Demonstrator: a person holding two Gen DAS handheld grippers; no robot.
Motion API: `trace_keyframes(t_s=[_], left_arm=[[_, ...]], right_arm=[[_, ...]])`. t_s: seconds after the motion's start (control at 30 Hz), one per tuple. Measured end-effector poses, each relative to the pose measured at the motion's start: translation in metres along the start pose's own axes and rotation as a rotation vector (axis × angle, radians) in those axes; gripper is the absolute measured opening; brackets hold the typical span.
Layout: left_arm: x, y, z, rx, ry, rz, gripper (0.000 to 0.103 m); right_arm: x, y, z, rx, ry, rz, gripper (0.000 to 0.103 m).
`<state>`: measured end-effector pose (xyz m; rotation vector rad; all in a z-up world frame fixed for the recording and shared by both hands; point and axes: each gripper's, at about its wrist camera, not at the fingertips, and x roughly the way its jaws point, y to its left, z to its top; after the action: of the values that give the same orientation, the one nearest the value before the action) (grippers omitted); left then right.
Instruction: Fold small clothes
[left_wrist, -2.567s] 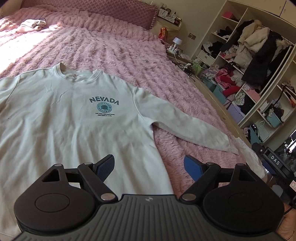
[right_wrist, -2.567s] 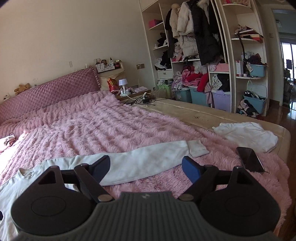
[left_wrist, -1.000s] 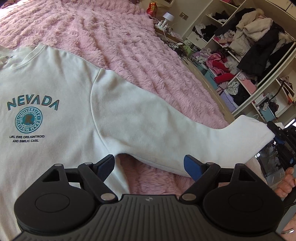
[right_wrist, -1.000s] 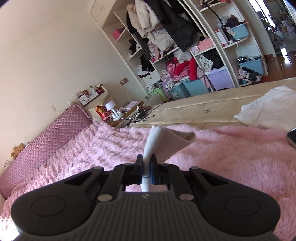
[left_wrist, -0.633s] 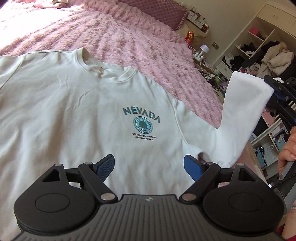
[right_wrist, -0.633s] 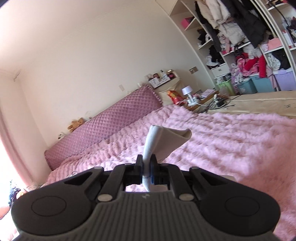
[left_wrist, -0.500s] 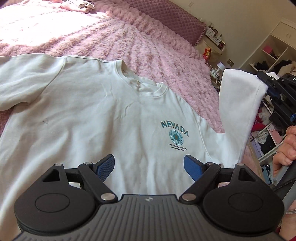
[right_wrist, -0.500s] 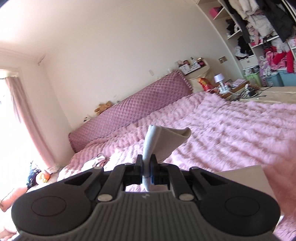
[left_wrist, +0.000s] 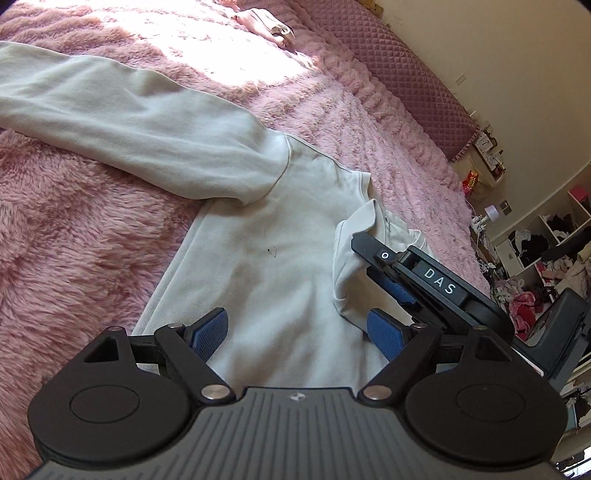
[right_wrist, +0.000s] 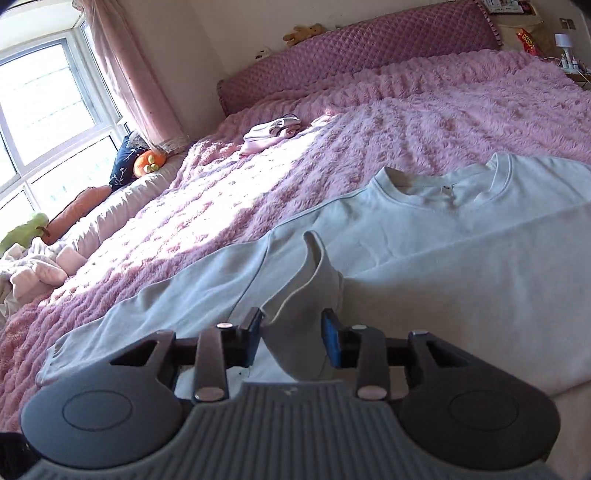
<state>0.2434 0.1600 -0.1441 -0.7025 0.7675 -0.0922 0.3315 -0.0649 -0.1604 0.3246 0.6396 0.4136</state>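
A white sweatshirt (left_wrist: 280, 266) lies flat on the fluffy pink blanket (left_wrist: 74, 236) of the bed, its collar (right_wrist: 448, 192) toward the quilted headboard (right_wrist: 354, 48). One sleeve (left_wrist: 122, 114) stretches out to the left across the blanket, straight and flat. The other sleeve (right_wrist: 461, 280) has been folded in over the chest, and its cuff (right_wrist: 308, 280) stands up a little from the body of the garment.

The right hand-held gripper (right_wrist: 291, 338) sits low over the sweatshirt with that cuff between its blue pads (right_wrist: 330, 341). Its jaws are opening: there is a gap on each side of the cloth, so the pads are not pressing on it. In the left wrist view the same gripper (left_wrist: 397, 291) comes in from the right, with the cuff (left_wrist: 347, 258) draped at its tip just beside the collar.

The left hand-held gripper (left_wrist: 295, 332) hovers above the lower chest with its jaws wide apart and nothing between them.

Far up the bed, near the headboard, a small pale pink garment (right_wrist: 271, 134) lies bunched on the blanket. By the window (right_wrist: 37, 110) on the left there are a pink curtain (right_wrist: 129, 66) and some soft toys (right_wrist: 147, 162).
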Motion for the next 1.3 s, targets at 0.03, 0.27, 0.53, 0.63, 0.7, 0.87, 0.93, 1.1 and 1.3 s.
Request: trace_keyframes(t_s=[0.03, 0.27, 0.53, 0.63, 0.7, 0.87, 0.93, 1.1, 1.3], left_arm=[[0.002, -0.001, -0.003, 0.003, -0.001, -0.005, 0.099], [0.038, -0.017, -0.012, -0.044, 0.023, -0.018, 0.099], [0.074, -0.026, -0.018, -0.101, -0.005, -0.055, 0.099], [0.085, -0.022, -0.017, -0.135, -0.049, -0.042, 0.099], [0.089, -0.019, -0.014, -0.173, -0.084, -0.047, 0.099], [0.101, -0.018, 0.004, -0.249, -0.119, -0.07, 0.099], [0.105, -0.019, 0.009, -0.259, -0.127, -0.102, 0.096], [0.102, -0.036, 0.02, -0.167, -0.176, -0.155, 0.007], [0.057, -0.049, 0.02, -0.05, -0.342, -0.185, 0.007]], right_arm=[[-0.016, -0.008, 0.002, 0.001, -0.025, 0.01, 0.047], [-0.116, -0.071, 0.034, -0.117, -0.157, -0.214, 0.057], [-0.16, -0.146, 0.01, -0.421, -0.074, -0.586, 0.055], [-0.166, -0.165, 0.001, -0.409, -0.054, -0.606, 0.055], [-0.165, -0.168, -0.007, -0.464, -0.049, -0.639, 0.055], [-0.125, -0.166, -0.028, -0.791, 0.006, -0.838, 0.034], [-0.118, -0.172, -0.028, -0.776, 0.033, -0.818, 0.034], [-0.107, -0.181, -0.02, -0.722, 0.031, -0.845, 0.033], [-0.106, -0.168, -0.02, -0.747, 0.017, -0.791, 0.03]])
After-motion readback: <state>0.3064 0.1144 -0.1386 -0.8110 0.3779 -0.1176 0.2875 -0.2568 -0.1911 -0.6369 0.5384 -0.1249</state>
